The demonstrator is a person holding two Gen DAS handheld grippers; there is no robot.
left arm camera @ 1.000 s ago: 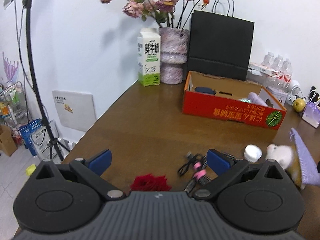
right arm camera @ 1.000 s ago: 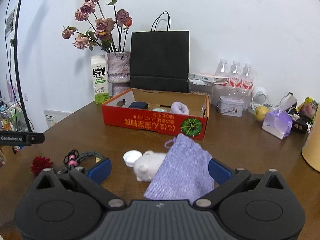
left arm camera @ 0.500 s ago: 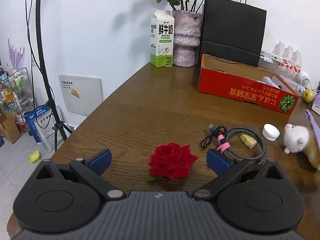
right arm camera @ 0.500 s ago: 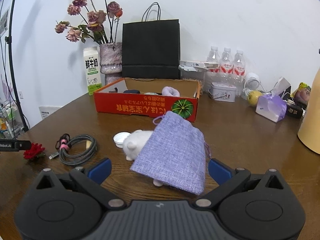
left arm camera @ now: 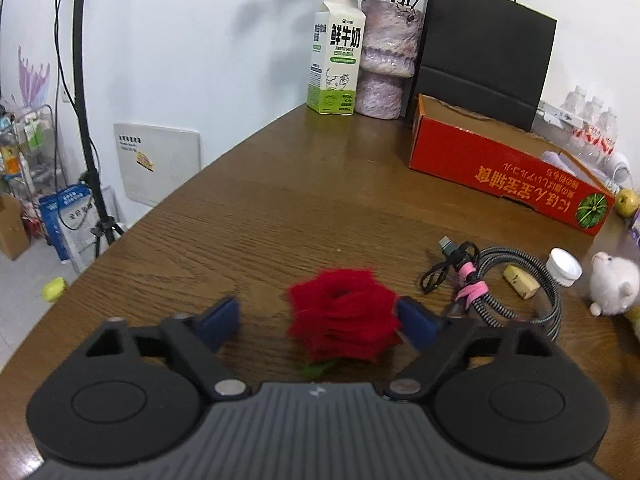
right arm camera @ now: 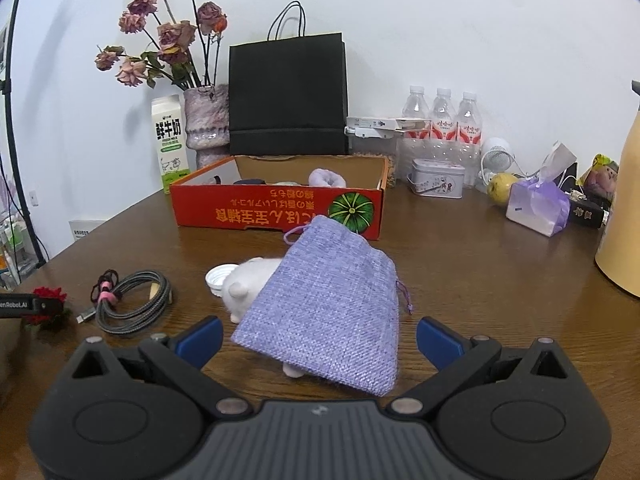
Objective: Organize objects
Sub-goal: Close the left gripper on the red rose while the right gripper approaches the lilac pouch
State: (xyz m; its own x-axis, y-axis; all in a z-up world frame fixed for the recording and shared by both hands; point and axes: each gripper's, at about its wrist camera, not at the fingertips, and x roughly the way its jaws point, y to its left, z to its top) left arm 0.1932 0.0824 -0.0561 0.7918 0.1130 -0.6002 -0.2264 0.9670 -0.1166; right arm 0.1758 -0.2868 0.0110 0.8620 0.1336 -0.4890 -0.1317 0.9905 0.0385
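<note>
Between the spread fingers of the left gripper (left arm camera: 318,318) lies a red rose (left arm camera: 343,314); its right fingertip (left arm camera: 416,322) appears to touch the petals, though blur prevents certainty. Right gripper (right arm camera: 318,336) likewise stands parted around a purple pouch (right arm camera: 330,312) draped over a white plush toy (right arm camera: 246,286). Beyond both sits the red box (right arm camera: 276,210) on the table (left arm camera: 280,200).

A red fabric rose (left arm camera: 343,314) lies on the bench, bloom up. At its 3 o'clock sits a coiled braided cable (left arm camera: 504,286) bound with pink ties; further on, a lilac drawstring pouch (right arm camera: 332,308) drapes a white plush toy (right arm camera: 246,286) — the red box (right arm camera: 276,208) stands at 12 o'clock.
</note>
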